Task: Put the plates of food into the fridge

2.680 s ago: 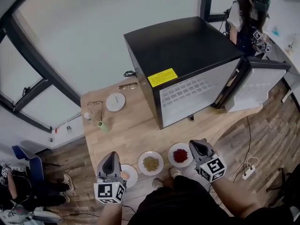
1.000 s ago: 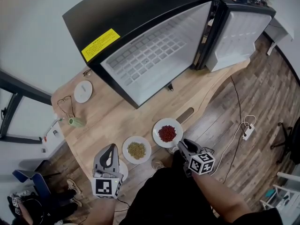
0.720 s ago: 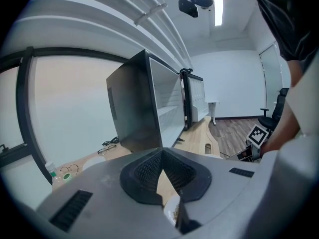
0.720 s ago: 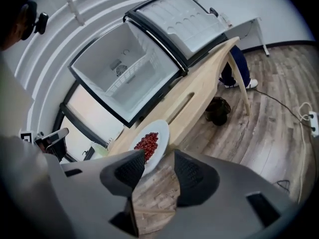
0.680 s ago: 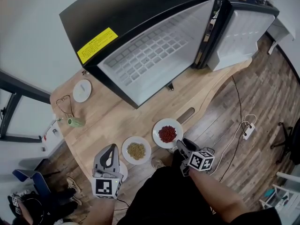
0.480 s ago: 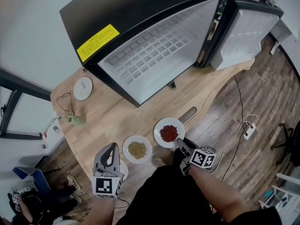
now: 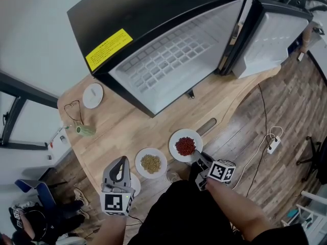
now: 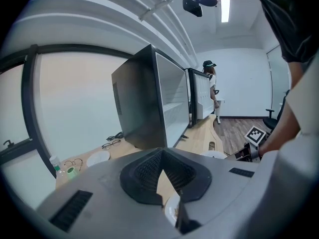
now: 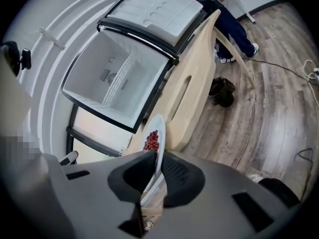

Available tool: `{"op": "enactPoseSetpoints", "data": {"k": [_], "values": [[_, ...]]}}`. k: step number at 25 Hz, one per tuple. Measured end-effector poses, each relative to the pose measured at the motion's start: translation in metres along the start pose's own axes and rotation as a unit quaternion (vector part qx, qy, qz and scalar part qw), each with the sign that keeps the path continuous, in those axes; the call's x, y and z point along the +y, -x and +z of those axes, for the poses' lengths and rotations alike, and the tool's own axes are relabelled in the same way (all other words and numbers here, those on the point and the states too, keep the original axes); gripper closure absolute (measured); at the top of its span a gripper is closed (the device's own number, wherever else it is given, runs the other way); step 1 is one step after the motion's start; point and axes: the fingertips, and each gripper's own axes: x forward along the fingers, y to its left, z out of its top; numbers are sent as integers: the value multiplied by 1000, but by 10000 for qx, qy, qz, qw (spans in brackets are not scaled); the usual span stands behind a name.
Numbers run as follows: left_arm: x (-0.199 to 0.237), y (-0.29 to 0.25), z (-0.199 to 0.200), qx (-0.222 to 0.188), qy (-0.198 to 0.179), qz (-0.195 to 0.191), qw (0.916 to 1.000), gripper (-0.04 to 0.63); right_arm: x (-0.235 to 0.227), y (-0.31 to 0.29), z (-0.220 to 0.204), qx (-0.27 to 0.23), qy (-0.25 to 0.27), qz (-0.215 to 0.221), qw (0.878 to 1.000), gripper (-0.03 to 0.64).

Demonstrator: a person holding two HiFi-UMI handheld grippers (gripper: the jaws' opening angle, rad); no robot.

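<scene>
On the wooden table [image 7: 127, 129], a white plate of red food [image 7: 185, 146] lies near the front edge, with a plate of beige food [image 7: 150, 163] to its left. My right gripper [image 7: 198, 155] has just been closing and is shut on the near rim of the red-food plate [image 9: 155, 133]. My left gripper [image 7: 121, 161] hovers shut and empty over a third plate [image 7: 137, 186], which shows below the jaws in the left gripper view [image 8: 172, 210]. The black fridge [image 7: 153, 14] stands on the table with its door [image 7: 268, 34] swung open, its white inside [image 9: 114, 78] showing empty.
A small white dish [image 7: 92, 95], a pair of glasses [image 7: 75, 108] and a green cup [image 7: 85, 130] sit at the table's far left. A slot [image 7: 207, 126] cuts the table near the red plate. A power strip [image 7: 273, 145] lies on the floor. A person [image 8: 209, 83] stands beyond the fridge.
My right gripper has rolled, edged down to the red-food plate and closed on its rim. The left gripper has stayed put.
</scene>
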Motion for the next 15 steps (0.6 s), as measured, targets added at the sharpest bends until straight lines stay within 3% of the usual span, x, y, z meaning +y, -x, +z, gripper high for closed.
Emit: {"op": "enactPoseSetpoints", "data": {"k": [8,15], "values": [[-5,-7,8,-56,134,59,9999,592,19,2,16,58,-367,207,9991,586],[-5,-8,22,-176,153,148,9996,592,32,7,29,48,-388,353,9986,586]]}}
